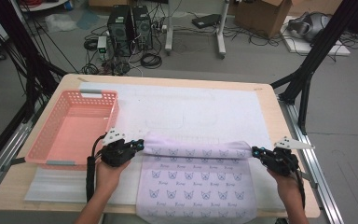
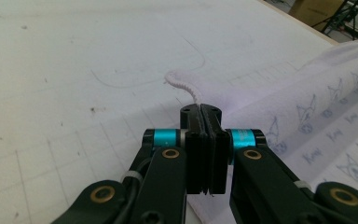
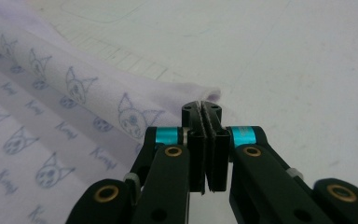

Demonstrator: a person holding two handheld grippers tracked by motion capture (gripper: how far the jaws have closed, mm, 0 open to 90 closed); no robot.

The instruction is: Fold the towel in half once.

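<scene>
Where the white mat covers the table, cables litter the floor.

Hidden and cut-off parts
The cloth runs off the picture's edge at 6 o'clock; its print lettering is too small to read, and its pinched corners sit hidden inside both claws

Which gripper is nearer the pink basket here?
Left. The left gripper holds the cloth corner right beside the pink basket; the right gripper holds the opposite corner, across the cloth.
</scene>
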